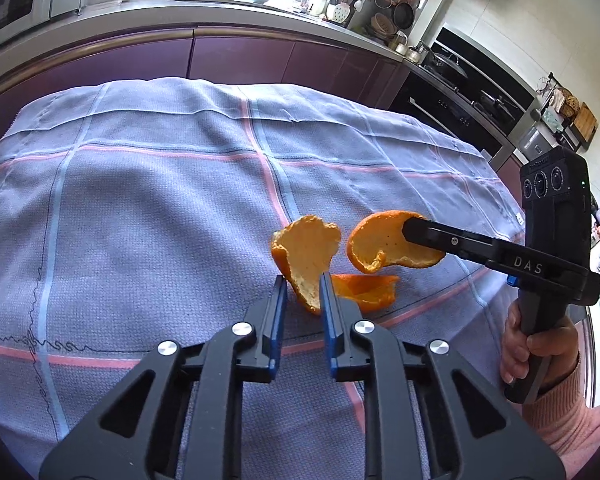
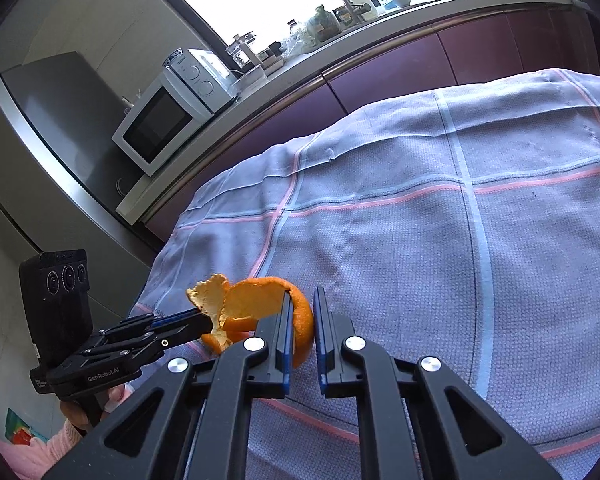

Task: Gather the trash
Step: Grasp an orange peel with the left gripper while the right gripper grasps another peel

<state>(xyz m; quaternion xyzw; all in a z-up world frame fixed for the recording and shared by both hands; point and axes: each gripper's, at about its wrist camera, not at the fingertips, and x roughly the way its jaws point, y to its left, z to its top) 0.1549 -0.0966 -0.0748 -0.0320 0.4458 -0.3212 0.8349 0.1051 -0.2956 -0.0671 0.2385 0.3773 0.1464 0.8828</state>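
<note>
Three pieces of orange peel are close together over a blue checked cloth (image 1: 140,200). In the left wrist view, my left gripper (image 1: 303,280) is shut on an upright curled peel (image 1: 307,248), held just above the cloth. My right gripper (image 1: 409,232) comes in from the right and is shut on a second curved peel (image 1: 375,240), which is lifted. A third peel (image 1: 367,288) lies on the cloth between them. The right wrist view shows the right gripper (image 2: 301,296) pinching its peel (image 2: 256,300), and the left gripper (image 2: 210,322) on the pale-sided peel (image 2: 208,292).
The cloth (image 2: 419,240) covers a table that drops off at its far and side edges. Purple cabinets (image 1: 240,56) and a cluttered counter run behind it. A microwave (image 2: 156,124) and a fridge (image 2: 40,120) stand at the left, an oven (image 1: 459,92) at the right. A hand (image 1: 539,344) in a pink sleeve holds the right gripper.
</note>
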